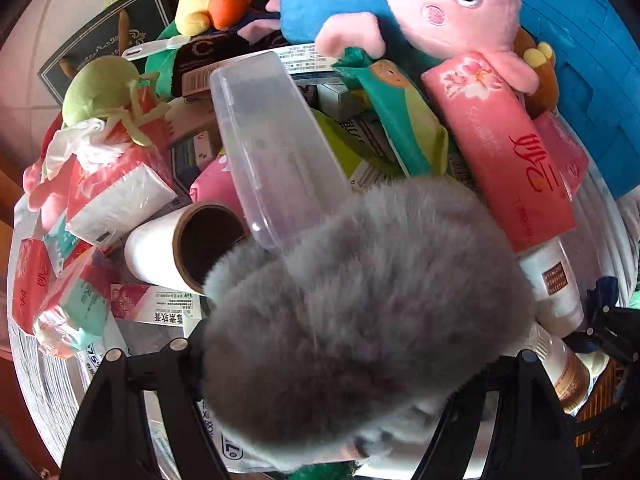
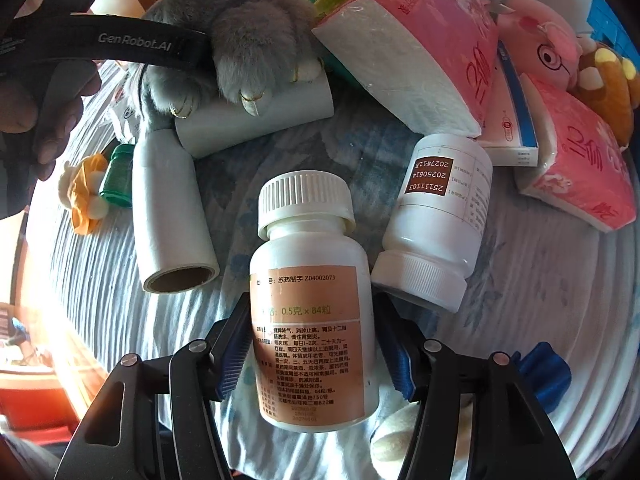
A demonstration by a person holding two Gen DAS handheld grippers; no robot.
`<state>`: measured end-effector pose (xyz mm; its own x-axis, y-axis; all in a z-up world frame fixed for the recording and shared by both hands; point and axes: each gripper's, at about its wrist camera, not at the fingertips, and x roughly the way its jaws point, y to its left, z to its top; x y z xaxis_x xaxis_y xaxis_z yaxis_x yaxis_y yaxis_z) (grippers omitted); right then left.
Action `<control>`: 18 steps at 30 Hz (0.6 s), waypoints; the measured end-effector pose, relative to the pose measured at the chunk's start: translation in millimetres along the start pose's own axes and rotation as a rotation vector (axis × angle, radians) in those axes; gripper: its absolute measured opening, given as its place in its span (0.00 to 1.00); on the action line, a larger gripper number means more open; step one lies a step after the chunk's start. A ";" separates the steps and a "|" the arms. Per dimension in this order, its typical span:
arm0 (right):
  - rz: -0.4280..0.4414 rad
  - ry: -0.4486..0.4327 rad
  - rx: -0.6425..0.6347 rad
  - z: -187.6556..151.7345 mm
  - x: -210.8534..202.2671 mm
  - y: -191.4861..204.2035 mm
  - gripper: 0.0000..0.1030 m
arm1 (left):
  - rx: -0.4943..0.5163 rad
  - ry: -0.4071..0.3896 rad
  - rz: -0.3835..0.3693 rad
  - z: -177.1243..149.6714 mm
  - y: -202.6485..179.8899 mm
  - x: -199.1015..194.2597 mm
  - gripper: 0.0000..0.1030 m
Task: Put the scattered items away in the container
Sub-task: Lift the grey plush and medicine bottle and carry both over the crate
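My left gripper (image 1: 320, 364) is shut on a grey furry plush toy (image 1: 360, 300) and holds it over a white ribbed basket (image 1: 612, 224) piled with items. The same grey toy (image 2: 248, 36) shows in the right wrist view with the other gripper's black finger across it. My right gripper (image 2: 314, 344) is shut on a white medicine bottle with an orange label (image 2: 308, 312), held over the basket's patterned floor (image 2: 360, 148). A second white bottle (image 2: 436, 216) lies just to its right.
The basket holds pink tissue packs (image 1: 500, 148), a clear plastic case (image 1: 272, 152), a paper roll (image 1: 184, 248), a Peppa Pig plush (image 1: 420, 4), medicine boxes and small plush toys. Two white rolls (image 2: 172, 216) lie in the right wrist view. A blue lid (image 1: 584, 64) is beside the basket.
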<state>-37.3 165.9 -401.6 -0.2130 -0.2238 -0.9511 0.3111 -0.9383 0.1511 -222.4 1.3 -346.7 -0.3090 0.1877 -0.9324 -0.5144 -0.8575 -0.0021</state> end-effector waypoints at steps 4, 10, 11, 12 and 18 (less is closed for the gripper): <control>-0.001 -0.003 0.006 -1.8 -1.2 -1.4 0.53 | -0.010 -0.007 -0.019 -0.7 1.4 -6.1 0.50; 0.002 -0.029 0.014 -2.8 -10.6 -3.4 0.50 | -0.041 -0.043 -0.041 -7.4 9.9 -26.7 0.48; 0.004 -0.031 0.014 -3.0 -12.0 -3.6 0.50 | -0.049 -0.050 -0.044 -8.7 12.0 -30.7 0.47; 0.002 -0.034 0.013 -3.4 -14.0 -3.7 0.50 | -0.057 -0.057 -0.047 -9.9 13.9 -34.3 0.47; 0.002 -0.054 0.010 -4.1 -27.5 -2.7 0.50 | -0.094 -0.089 -0.056 -16.6 20.6 -54.8 0.47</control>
<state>-28.5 175.7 -377.0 -0.2625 -0.2391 -0.9348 0.3023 -0.9404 0.1556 -202.7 -34.7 -301.6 -0.3535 0.2748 -0.8942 -0.4571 -0.8847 -0.0911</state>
